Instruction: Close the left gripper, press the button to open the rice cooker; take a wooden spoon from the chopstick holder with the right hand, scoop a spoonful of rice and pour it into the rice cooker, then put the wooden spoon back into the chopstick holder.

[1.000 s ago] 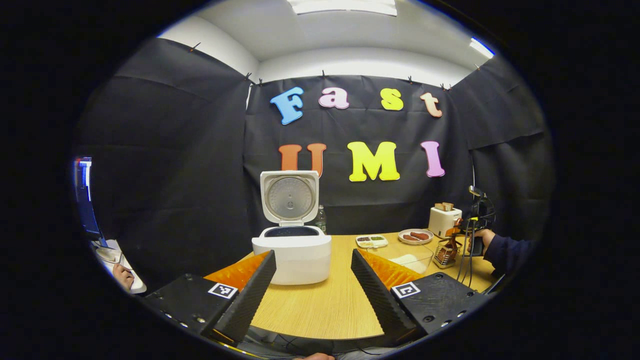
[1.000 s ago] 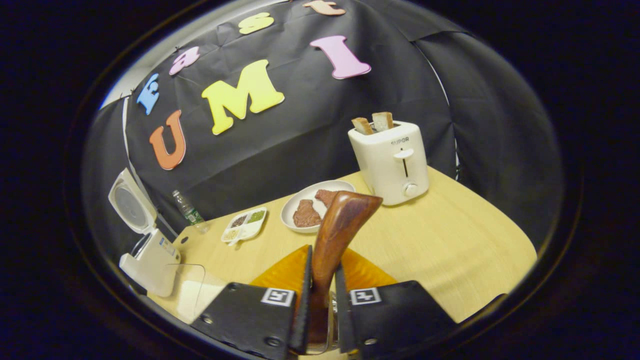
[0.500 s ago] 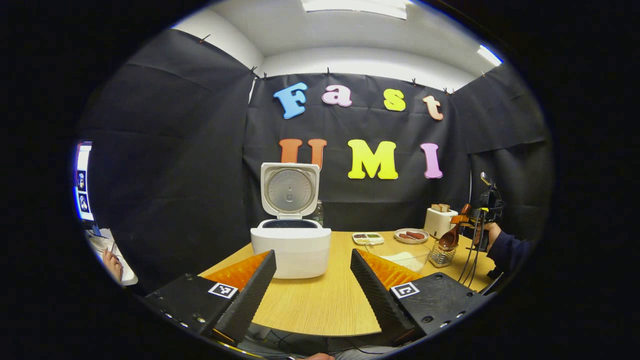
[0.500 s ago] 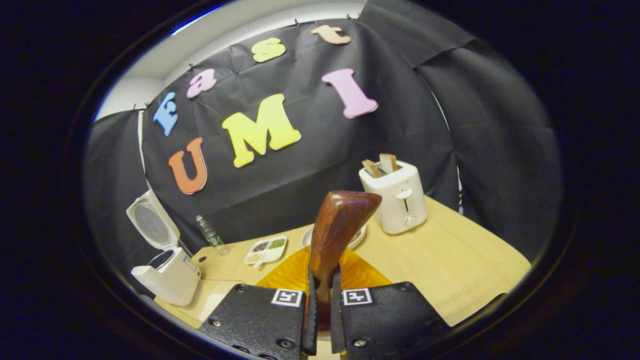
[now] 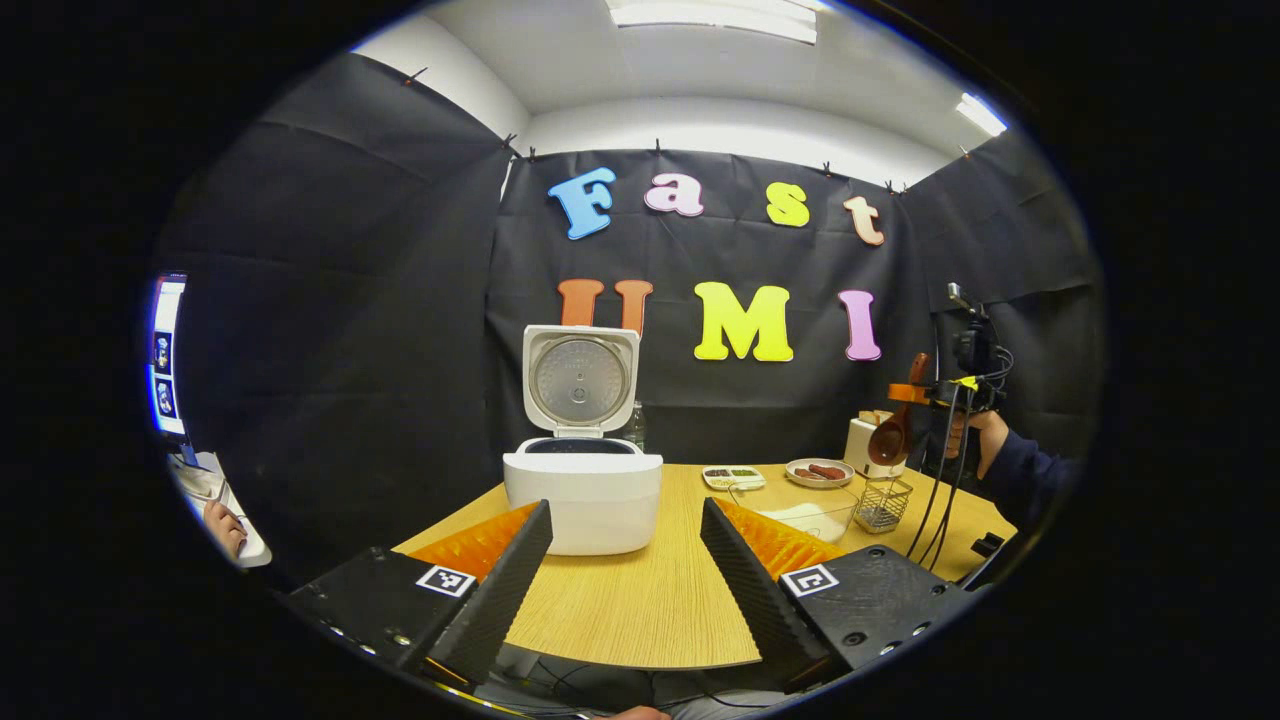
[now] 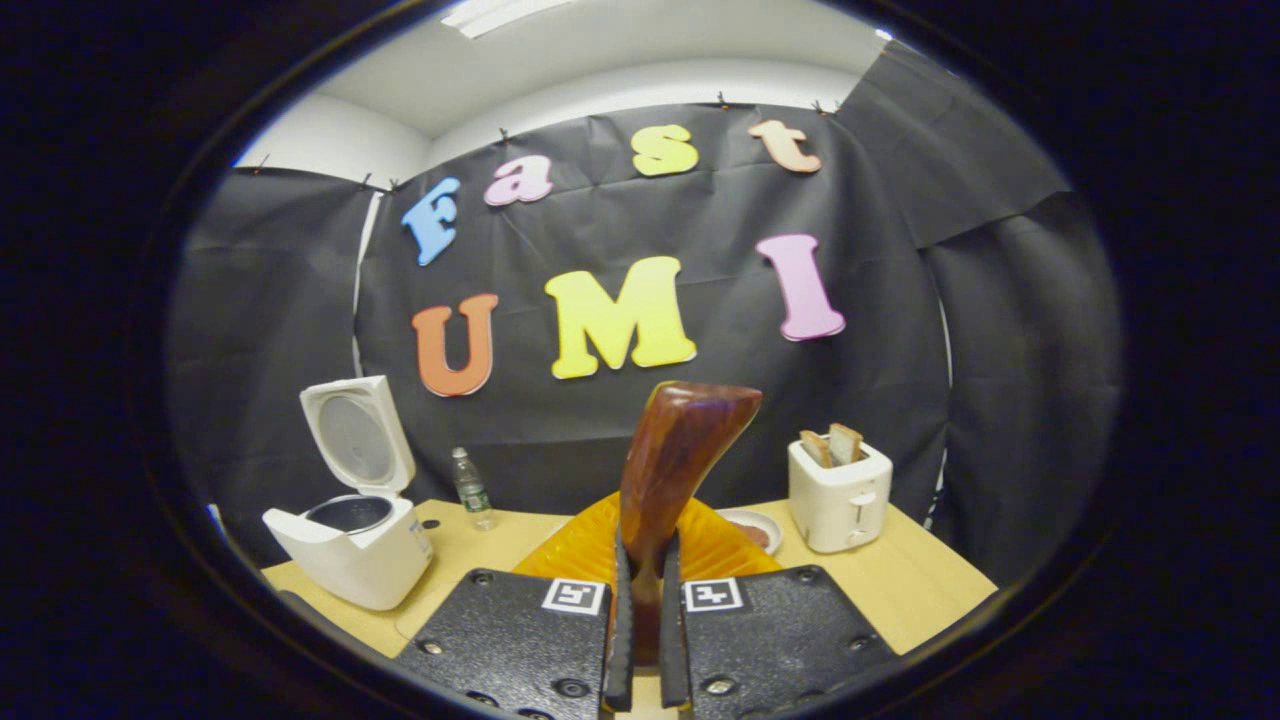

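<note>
1. Nearest in the left gripper view, the left gripper (image 5: 625, 570) hovers low over the near edge of the wooden bench (image 5: 660, 610). Its fingers stand wide apart and hold nothing. It looks parked out of the way, since its button-pressing job appears done.
2. Just beyond those fingers, slightly left of centre, sits the white rice cooker (image 5: 583, 500). Its lid (image 5: 580, 380) stands upright and open, so the pot is ready to receive rice.
3. Nearest in the right gripper view, the right gripper (image 6: 640, 620) has its fingers closed tight on the handle of the wooden spoon (image 6: 672, 470). The handle rises upright between them, a firm grip that should keep the spoon steady for scooping.
4. Farther right on the bench in the left gripper view, a clear container (image 5: 805, 512) holds what looks like the white rice.
5. Just right of it stands the wire chopstick holder (image 5: 884, 503). The spoon hangs above it, bowl downward, clear of its rim, held up by a person's hand (image 5: 975, 432).
6. By my judgement the spoon is out, and the next step is carrying it left to the rice.
7. Toward the far right edge sit a compartment tray (image 5: 733, 477), a plate of food (image 5: 820, 471) and a white toaster (image 6: 838, 495) with bread in its slots.
8. Farthest back, a small plastic bottle (image 6: 471, 486) stands by the black cloth wall.
</note>
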Motion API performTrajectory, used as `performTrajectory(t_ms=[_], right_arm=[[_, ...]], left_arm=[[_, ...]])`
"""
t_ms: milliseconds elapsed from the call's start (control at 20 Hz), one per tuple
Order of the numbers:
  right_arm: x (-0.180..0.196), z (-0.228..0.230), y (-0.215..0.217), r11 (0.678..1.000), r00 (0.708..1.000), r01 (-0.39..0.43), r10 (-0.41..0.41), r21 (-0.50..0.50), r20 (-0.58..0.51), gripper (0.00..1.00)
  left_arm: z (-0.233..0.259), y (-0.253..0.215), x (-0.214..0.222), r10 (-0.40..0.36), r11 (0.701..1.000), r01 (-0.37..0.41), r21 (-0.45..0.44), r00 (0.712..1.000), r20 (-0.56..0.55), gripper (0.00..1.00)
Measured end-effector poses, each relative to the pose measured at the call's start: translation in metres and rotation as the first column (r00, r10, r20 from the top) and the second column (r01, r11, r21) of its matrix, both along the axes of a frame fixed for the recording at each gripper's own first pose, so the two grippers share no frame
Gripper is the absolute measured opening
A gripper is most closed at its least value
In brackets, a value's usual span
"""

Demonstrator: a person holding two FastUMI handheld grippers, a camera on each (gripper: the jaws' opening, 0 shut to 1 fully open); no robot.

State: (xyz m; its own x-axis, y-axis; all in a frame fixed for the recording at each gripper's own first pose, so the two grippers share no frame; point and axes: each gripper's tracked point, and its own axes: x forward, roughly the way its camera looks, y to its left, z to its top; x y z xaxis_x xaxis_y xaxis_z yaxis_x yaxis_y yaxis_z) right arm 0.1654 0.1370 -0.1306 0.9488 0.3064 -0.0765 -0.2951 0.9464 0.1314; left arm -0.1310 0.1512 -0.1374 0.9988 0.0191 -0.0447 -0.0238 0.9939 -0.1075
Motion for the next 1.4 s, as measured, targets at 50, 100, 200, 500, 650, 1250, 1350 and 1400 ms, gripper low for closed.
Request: performTrajectory(t_ms=[50,100,200,500,650,1250,1350,1400], right_arm=[[-0.001,-0.006,0.017,1.0,1.0,-0.022,0.022,-0.012,-0.015,0.13],[0.001,-0.012,0.033,0.999,0.999,-0.037,0.036,-0.027,-0.023,0.12],[0.003,-0.029,0.061,0.997,0.998,-0.057,0.054,-0.059,-0.041,0.12],[0.018,-0.104,0.098,0.982,0.996,-0.001,-0.015,-0.188,-0.084,0.11],[0.022,-0.129,0.093,0.969,0.995,0.062,-0.08,-0.239,-0.065,0.11],[0.0,-0.177,0.116,0.997,0.919,0.026,0.003,0.07,-0.394,0.11],[-0.001,-0.181,0.118,0.983,0.885,0.044,0.045,0.178,-0.464,0.11],[0.001,-0.182,0.115,0.977,0.88,0.057,0.047,0.204,-0.473,0.11]], left_arm=[[0.0,0.001,-0.002,0.002,1.0,-0.002,-0.001,1.0,0.002,0.95],[0.001,0.003,-0.003,0.003,1.0,-0.003,-0.001,1.0,0.005,0.95],[0.001,0.005,-0.006,0.001,1.0,-0.001,0.0,1.0,0.012,0.95],[-0.002,0.006,-0.008,-0.013,1.0,0.013,0.01,1.0,0.025,0.95],[-0.013,0.01,-0.006,-0.013,1.0,0.013,0.006,1.0,0.01,0.95],[-0.033,-0.005,0.004,-0.031,1.0,0.031,0.003,0.999,-0.024,0.95],[-0.031,-0.007,0.004,-0.03,1.0,0.03,0.003,0.999,-0.023,0.95],[-0.03,-0.01,0.004,-0.031,1.0,0.031,0.003,0.999,-0.023,0.95]])
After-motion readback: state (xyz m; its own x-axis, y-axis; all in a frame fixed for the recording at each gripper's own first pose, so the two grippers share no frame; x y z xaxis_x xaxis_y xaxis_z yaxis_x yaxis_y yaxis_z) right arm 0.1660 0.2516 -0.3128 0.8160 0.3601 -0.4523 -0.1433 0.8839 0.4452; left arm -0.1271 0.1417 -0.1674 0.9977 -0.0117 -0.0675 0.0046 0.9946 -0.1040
